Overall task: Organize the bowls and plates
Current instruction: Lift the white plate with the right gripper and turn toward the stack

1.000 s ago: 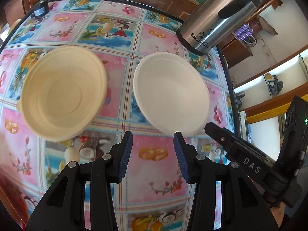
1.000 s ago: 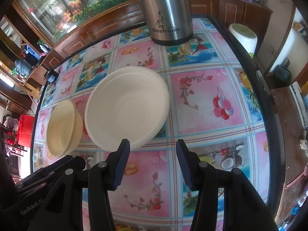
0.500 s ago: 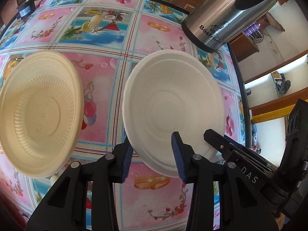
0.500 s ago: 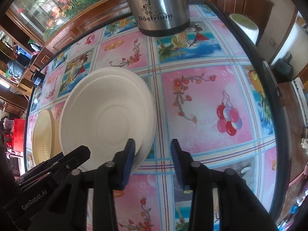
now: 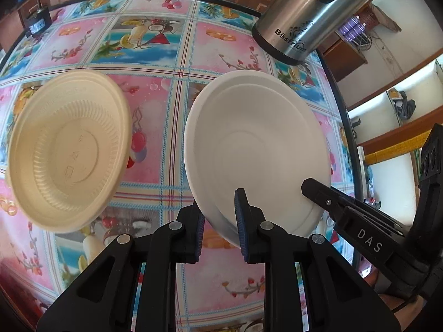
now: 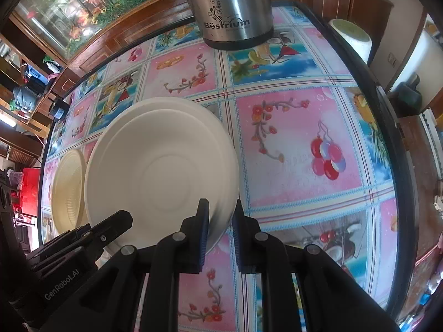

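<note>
Resting on the flowered tablecloth [image 5: 177, 55], a white plate stack [image 5: 257, 149] shows a smooth matte surface, faint rings and a second rim peeking behind. Both grippers have just been closing: the left gripper [image 5: 220, 227] pinches its near left rim, the right gripper [image 6: 220, 232] its near right rim. A ribbed cream bowl [image 5: 69, 149] lies just left, a steel flask [image 6: 232, 8] beyond.
</note>
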`<state>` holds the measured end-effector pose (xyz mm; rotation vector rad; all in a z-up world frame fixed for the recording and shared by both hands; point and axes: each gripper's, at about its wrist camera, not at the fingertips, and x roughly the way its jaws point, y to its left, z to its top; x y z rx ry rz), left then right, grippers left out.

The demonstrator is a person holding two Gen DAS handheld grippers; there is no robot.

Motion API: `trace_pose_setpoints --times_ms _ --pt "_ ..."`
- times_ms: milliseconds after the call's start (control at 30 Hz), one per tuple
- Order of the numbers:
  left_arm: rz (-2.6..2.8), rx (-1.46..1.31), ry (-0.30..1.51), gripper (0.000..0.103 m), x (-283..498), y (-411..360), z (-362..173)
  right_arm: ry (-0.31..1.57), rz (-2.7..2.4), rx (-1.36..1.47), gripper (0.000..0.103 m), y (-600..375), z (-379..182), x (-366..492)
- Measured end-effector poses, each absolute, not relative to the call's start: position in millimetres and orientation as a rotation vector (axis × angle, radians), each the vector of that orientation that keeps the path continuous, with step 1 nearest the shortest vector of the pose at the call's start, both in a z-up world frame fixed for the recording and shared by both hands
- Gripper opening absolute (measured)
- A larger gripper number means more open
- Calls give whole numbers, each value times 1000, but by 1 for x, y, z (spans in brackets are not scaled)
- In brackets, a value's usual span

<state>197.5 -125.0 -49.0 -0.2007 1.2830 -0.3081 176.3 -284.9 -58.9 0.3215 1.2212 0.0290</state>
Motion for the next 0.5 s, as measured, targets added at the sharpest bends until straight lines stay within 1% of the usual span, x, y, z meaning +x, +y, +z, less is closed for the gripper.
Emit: trace_pose_setpoints --times_ms 500 --pt "-290 -153 1266 20 149 -100 -40 1214 51 279 16 -255 -51 135"
